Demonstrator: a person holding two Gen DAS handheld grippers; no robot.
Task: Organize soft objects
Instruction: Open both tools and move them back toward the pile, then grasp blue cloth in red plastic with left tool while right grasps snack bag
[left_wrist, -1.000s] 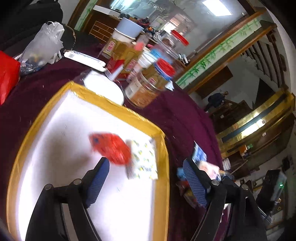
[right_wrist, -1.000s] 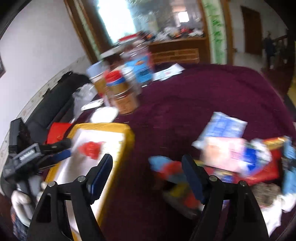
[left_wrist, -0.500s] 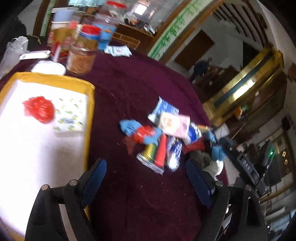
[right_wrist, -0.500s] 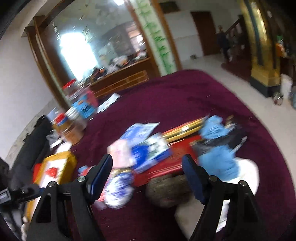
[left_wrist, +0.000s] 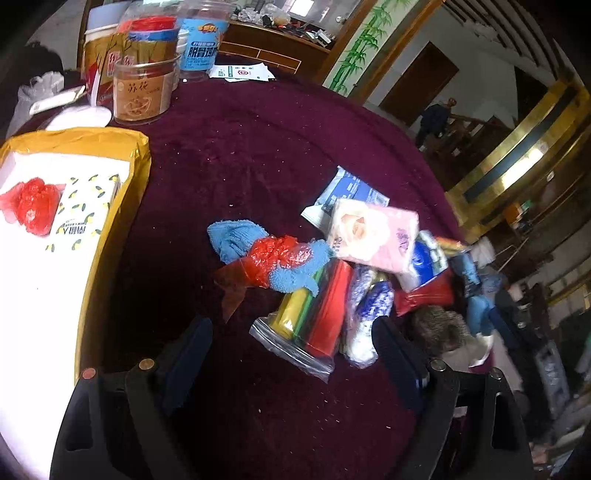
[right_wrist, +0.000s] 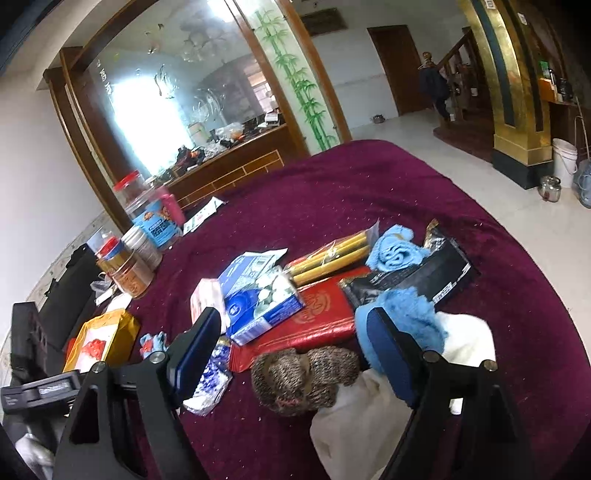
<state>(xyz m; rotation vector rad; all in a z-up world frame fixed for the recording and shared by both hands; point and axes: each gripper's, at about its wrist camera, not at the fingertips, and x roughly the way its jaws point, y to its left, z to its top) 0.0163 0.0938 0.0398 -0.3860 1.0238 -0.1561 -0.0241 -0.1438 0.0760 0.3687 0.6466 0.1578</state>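
Note:
A pile of soft things lies on the maroon tablecloth (left_wrist: 240, 147): a blue fuzzy cloth (left_wrist: 236, 238) with a red plastic bag (left_wrist: 275, 256) on it, a pink tissue pack (left_wrist: 373, 230), a clear bag of coloured rolls (left_wrist: 314, 314). My left gripper (left_wrist: 291, 354) is open and empty, just short of the rolls bag. The yellow-rimmed white tray (left_wrist: 125, 144) at left holds a red bag (left_wrist: 31, 205) and a lemon-print tissue pack (left_wrist: 83, 206). My right gripper (right_wrist: 295, 349) is open over a brown knitted item (right_wrist: 304, 378), beside blue cloth (right_wrist: 410, 317) and white cloth (right_wrist: 369, 424).
Jars and tins (left_wrist: 142, 90) stand at the table's far left. A red booklet (right_wrist: 314, 321), a blue box (right_wrist: 258, 295), yellow rolls (right_wrist: 332, 254) and a black packet (right_wrist: 424, 273) lie in the pile. The left gripper's body (right_wrist: 37, 387) shows at the lower left of the right wrist view.
My left gripper swung from over the tray to the pile and moved closer to it. My right gripper moved right along the pile to the knitted item and cloths.

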